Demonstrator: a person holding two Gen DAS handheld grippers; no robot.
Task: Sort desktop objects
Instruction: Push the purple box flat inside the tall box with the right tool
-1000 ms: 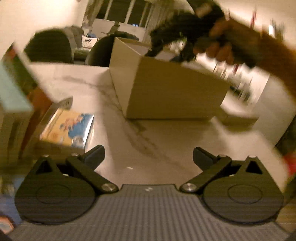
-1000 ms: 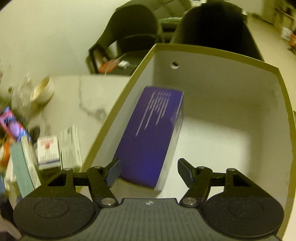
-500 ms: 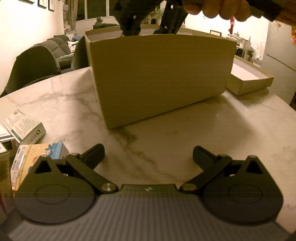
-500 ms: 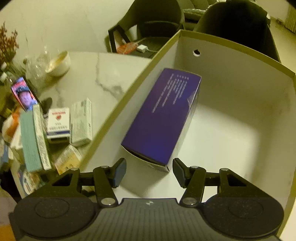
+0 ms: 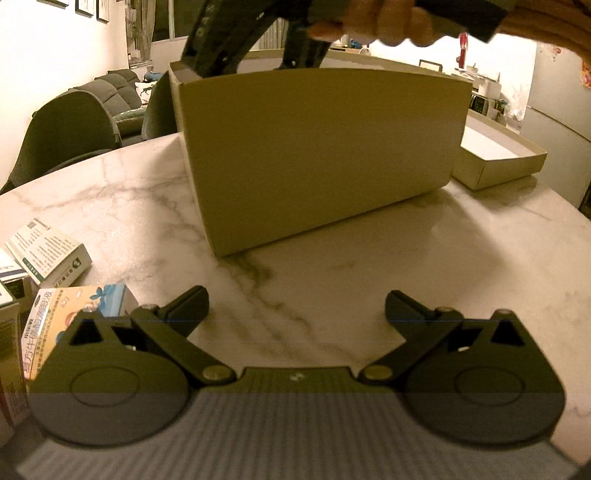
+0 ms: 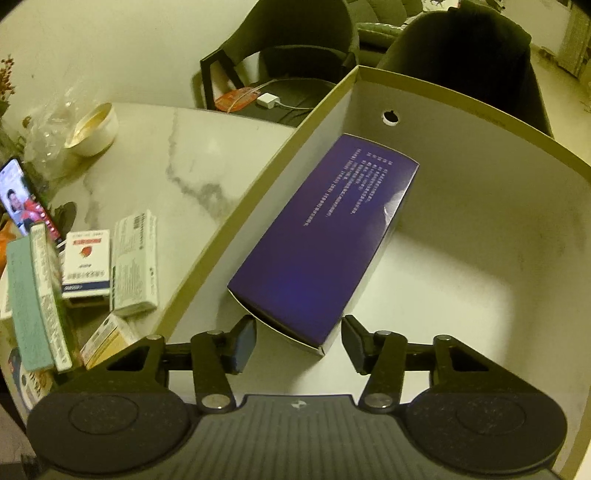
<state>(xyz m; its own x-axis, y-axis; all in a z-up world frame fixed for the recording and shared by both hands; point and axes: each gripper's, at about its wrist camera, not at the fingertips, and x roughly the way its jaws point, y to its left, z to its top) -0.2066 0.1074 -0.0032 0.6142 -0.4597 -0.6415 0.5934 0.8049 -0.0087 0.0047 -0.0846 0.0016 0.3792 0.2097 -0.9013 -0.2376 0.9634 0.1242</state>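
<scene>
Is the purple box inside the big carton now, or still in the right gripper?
Inside. The purple box lies flat on the carton floor, against its left wall; the right gripper has been closing, but its pads stand clear.

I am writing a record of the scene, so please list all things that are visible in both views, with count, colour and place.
Large box: 1, olive outside, white inside, on the table.
Purple carton: 1, lying flat inside the large box.
Box lid: 1, olive, white inside, right of the large box in the left view.
Small cartons: several, white, teal, yellow, clustered on the table beside the large box.
Bowl: 1, white, far table edge.
Phone: 1, lit screen, propped at left.
Table: 1, white marble.
Chairs: at least 2, dark, behind the table.
Left gripper: jaws open, empty, above the table.
Right gripper: jaws open, over the purple carton's near end.
Hand: 1, holding the right gripper.
</scene>
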